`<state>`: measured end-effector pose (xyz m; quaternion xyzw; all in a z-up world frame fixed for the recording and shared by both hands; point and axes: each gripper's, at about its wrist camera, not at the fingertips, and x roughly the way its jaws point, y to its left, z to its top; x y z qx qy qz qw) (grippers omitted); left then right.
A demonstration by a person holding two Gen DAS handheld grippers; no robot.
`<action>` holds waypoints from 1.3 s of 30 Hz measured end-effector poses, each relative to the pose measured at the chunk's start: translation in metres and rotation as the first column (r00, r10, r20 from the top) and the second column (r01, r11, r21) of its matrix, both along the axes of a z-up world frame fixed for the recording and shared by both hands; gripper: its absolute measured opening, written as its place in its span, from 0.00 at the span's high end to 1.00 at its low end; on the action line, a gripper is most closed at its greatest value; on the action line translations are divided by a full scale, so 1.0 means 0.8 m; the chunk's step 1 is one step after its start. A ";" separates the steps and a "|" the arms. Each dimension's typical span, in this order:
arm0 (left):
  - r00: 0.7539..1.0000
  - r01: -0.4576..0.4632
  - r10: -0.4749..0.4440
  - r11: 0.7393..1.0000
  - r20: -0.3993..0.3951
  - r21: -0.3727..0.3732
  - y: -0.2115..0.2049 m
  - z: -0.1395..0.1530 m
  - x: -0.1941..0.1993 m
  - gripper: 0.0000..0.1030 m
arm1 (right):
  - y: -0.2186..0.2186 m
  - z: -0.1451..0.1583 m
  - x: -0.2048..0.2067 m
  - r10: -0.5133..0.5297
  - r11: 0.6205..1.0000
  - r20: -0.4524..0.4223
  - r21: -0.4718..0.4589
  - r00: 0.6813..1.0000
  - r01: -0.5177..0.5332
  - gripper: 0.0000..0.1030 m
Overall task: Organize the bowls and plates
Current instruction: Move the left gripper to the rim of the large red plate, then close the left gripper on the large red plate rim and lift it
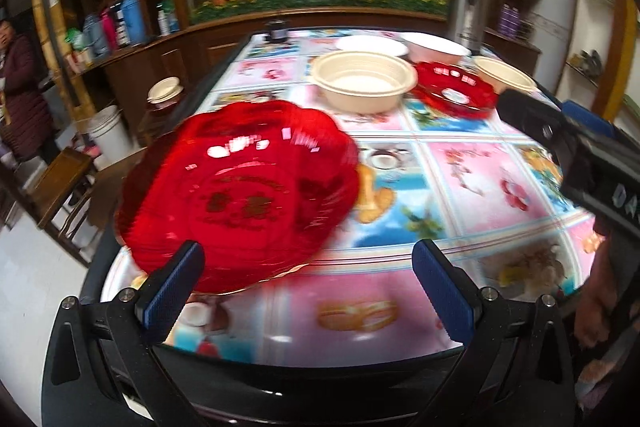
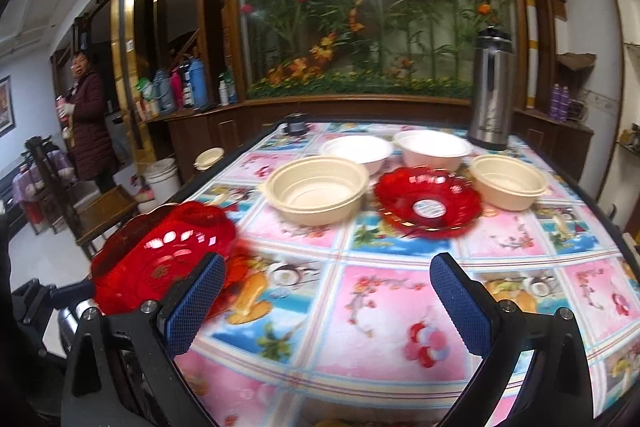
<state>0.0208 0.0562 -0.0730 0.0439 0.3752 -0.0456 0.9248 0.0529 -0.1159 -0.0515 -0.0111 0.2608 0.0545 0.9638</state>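
Two glossy scalloped red plates (image 1: 240,187) (image 2: 428,201)

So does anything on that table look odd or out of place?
Yes: the near red plate sits tilted at the table's left edge, seemingly overhanging it. The other red plate and the bowls sit well in on the table.

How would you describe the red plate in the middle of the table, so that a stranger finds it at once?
Start at the tall steel thermos flask at the far edge of the patterned tablecloth. In front of it stand white and cream bowls; the scalloped red plastic plate lies between two cream bowls. Unlike the other red plate at the near left edge, it shows a round white centre.
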 end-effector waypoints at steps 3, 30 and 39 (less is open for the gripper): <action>0.999 0.037 -0.037 0.999 0.001 -0.002 -0.017 0.001 0.001 0.00 | -0.021 0.004 0.003 -0.048 0.999 0.005 0.009 0.999 0.048 0.00; 0.994 0.106 -0.106 0.994 -0.023 -0.011 -0.056 0.000 0.011 0.00 | -0.048 0.005 0.008 -0.095 0.995 -0.004 0.034 0.995 0.095 0.00; 0.994 0.103 -0.103 0.995 -0.027 -0.010 -0.054 0.000 0.009 0.00 | -0.045 0.004 0.008 -0.089 0.995 -0.006 0.033 0.996 0.089 0.00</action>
